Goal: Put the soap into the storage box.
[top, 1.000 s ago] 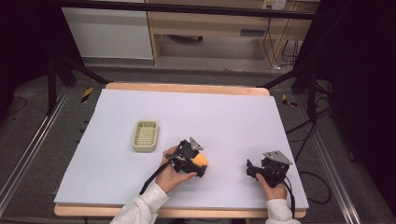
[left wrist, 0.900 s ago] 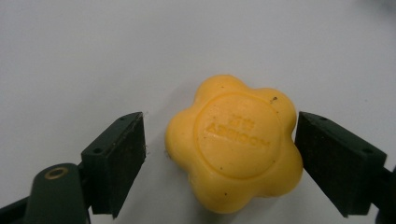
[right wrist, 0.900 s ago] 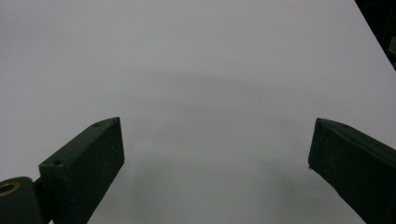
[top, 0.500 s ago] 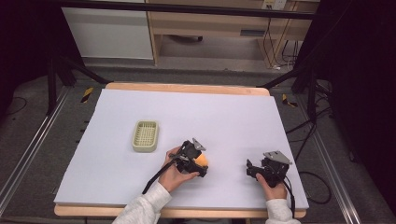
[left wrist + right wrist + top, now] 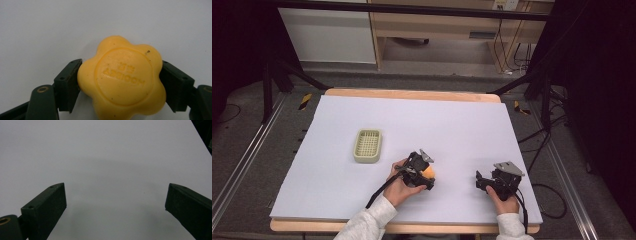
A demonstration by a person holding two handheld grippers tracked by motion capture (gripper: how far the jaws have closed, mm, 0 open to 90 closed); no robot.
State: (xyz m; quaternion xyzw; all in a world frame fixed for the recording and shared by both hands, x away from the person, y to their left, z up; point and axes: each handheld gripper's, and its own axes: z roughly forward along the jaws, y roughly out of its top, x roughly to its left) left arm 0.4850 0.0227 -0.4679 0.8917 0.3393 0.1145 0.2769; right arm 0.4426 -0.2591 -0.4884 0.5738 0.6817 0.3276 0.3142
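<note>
A yellow flower-shaped soap (image 5: 122, 80) with raised lettering lies on the white table sheet, and my left gripper (image 5: 120, 85) is shut on it, one black jaw against each side. From above, the soap (image 5: 429, 172) shows orange-yellow beside the left gripper (image 5: 424, 177) near the table's front middle. A pale green slotted soap dish (image 5: 367, 145) stands apart to the left of it, with nothing in it. My right gripper (image 5: 116, 202) stands open over bare sheet, nothing between its jaws; in the high view the right gripper (image 5: 482, 181) sits at the front right.
The white sheet (image 5: 422, 125) covers a wooden-edged table. Black stand legs and cables (image 5: 542, 145) lie on the floor around it. A wooden shelf unit (image 5: 437, 30) stands behind.
The left gripper with the soap has barely shifted. The right gripper has stayed put.
</note>
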